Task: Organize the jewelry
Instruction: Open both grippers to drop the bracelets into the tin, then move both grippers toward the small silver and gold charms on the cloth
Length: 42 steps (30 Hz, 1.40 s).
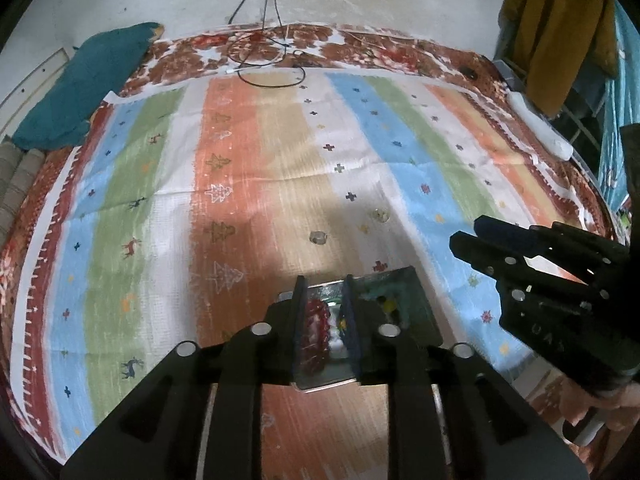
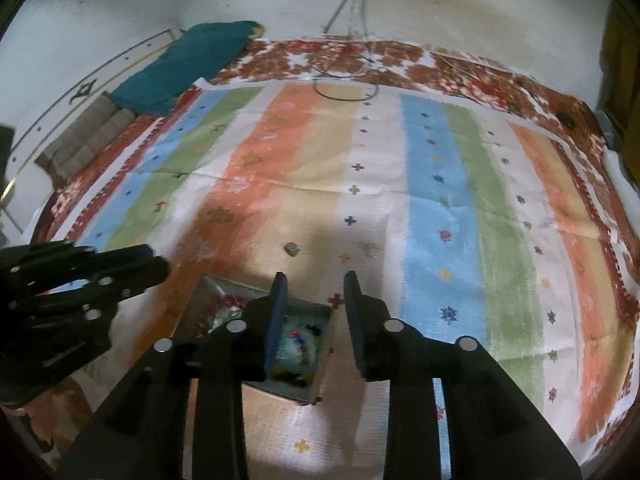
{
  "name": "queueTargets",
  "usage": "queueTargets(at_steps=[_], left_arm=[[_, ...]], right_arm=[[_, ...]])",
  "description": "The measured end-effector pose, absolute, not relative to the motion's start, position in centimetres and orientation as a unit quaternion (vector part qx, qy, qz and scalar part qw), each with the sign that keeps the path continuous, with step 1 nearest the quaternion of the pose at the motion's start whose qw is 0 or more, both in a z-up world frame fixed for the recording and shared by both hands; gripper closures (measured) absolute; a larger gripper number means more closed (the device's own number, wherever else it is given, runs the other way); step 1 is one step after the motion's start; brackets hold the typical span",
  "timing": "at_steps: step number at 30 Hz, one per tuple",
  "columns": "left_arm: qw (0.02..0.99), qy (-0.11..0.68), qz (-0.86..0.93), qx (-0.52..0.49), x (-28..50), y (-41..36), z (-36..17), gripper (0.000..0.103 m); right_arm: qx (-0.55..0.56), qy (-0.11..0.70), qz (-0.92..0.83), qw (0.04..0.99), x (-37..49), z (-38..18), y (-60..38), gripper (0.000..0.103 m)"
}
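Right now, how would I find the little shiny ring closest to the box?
Start at the big striped cloth and find the open metal jewelry box at its near edge. Just beyond the box lies the small ring, on the tan stripe. A second ring sits farther off to the right, where white meets blue.

No legible text, brand, or number is shown. Faint embossed marks are seen on the body of the right claw [image 1: 464, 240] in the left wrist view, but they cannot be read.
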<state>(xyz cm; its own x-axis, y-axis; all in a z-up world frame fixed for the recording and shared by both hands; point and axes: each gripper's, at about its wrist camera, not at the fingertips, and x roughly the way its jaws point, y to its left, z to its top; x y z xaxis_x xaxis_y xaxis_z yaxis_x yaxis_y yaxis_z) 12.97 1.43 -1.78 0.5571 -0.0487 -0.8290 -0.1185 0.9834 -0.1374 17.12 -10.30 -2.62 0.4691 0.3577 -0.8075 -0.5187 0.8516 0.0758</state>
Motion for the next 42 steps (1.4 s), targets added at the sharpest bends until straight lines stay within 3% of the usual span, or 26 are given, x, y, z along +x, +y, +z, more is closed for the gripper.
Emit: queueTargets(at_steps=[9,14,42], left_arm=[[0.876,0.473,0.032,-0.088,13.5,2.0,-2.4,0.061],[0.870,0.482,0.037,-0.098,14.8,2.9,-3.1,0.055],[0.834,0.547,0.033,-0.064,21.4,3.9,-8.1,0.051]], right_arm=[[-0.088,0.466,0.239,0.847,18.6,-3.4,-10.7,0.064],[-0.090,0.481,0.231,0.841,20.1,-4.2,-10.4,0.060],[-0.134,0.553,0.199,0.798,27.2,-10.6,-7.3,0.056]])
